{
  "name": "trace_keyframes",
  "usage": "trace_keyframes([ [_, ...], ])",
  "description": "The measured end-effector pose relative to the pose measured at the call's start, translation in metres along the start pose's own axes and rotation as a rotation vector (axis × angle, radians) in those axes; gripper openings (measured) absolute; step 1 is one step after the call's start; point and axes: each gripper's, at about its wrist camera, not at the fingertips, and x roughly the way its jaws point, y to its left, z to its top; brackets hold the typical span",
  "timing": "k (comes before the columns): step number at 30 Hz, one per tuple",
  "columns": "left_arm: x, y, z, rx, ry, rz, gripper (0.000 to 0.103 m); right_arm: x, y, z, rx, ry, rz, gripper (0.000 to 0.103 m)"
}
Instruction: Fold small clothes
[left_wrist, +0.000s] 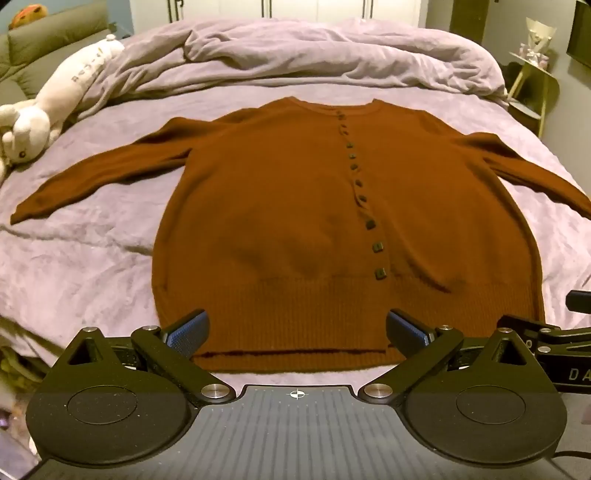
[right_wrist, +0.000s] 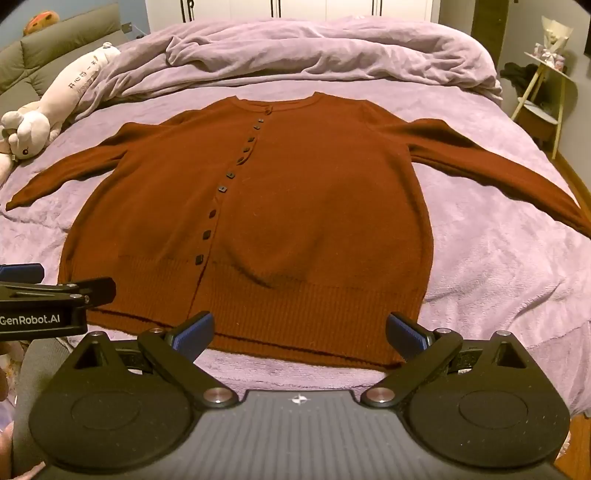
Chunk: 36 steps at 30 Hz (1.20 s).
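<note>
as it lies flat, ribbed-hem knit cardigan (left_wrist: 280, 206)

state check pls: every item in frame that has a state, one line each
Rust-brown knit button-front cardigan: spread flat, buttoned, sleeves out, unfolded.
Lilac plush duvet: bunched in a heap beyond the collar.
White plush toy: lying on its side at the bed's left edge.
Left gripper: open, at the hem, holding nothing.
Right gripper: open, at the hem, holding nothing.

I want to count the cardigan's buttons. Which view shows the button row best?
The left wrist view: the button row runs almost straight up the cardigan, the near buttons large. The right wrist view shows the row slanting, the far ones tiny.
</note>
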Motion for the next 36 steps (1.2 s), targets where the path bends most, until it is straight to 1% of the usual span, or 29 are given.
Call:
trace_keyframes([
  [36, 0.0030, 0.0013, -0.0038, -0.006, 0.017, 0.003, 0.103, -0.0010, -0.0005, -0.0030, 0.015, 0.003, 0.015, 0.099],
])
